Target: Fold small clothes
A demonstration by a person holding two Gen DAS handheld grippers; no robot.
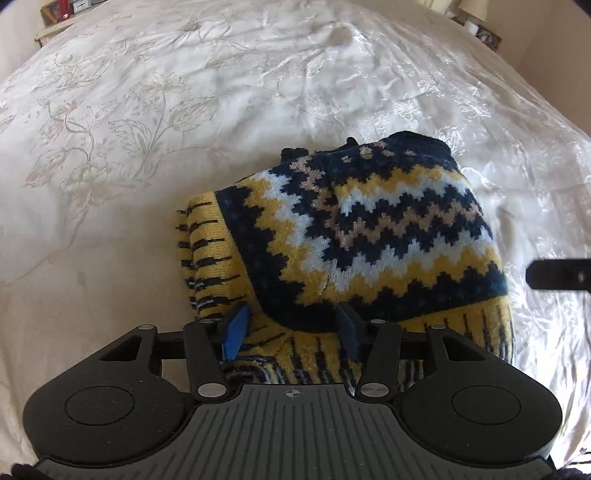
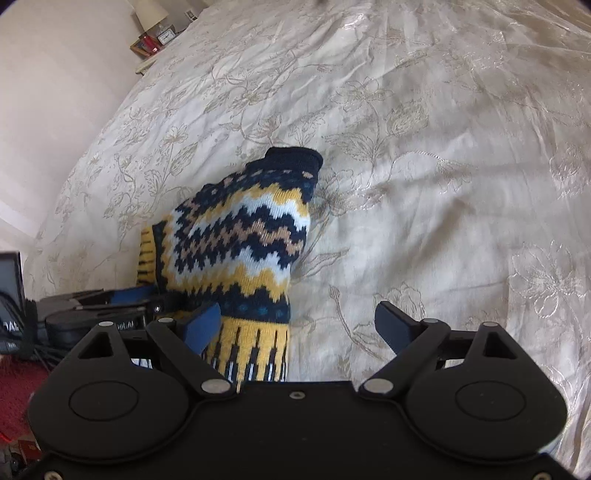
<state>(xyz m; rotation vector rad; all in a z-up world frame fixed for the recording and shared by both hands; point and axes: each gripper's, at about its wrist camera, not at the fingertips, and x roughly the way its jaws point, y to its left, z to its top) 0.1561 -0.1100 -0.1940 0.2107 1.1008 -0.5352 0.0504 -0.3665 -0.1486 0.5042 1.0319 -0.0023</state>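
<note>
A small knitted sweater (image 1: 369, 236) in navy, yellow, white and tan zigzags lies folded into a compact bundle on the bed; it also shows in the right wrist view (image 2: 236, 251). My left gripper (image 1: 291, 328) is open, its jaws on either side of the sweater's near yellow-striped hem, not closed on it. My right gripper (image 2: 299, 325) is open wide at the sweater's right hem edge, with its left finger (image 2: 201, 326) against the knit and its right finger over bare bedspread. The right gripper's fingertip shows at the right edge of the left wrist view (image 1: 554, 277).
A cream floral bedspread (image 1: 184, 110) covers the bed and stretches far beyond the sweater (image 2: 443, 166). A nightstand with a lamp and clock (image 2: 155, 33) stands at the far corner. A red rug (image 2: 14, 398) lies on the floor at the left.
</note>
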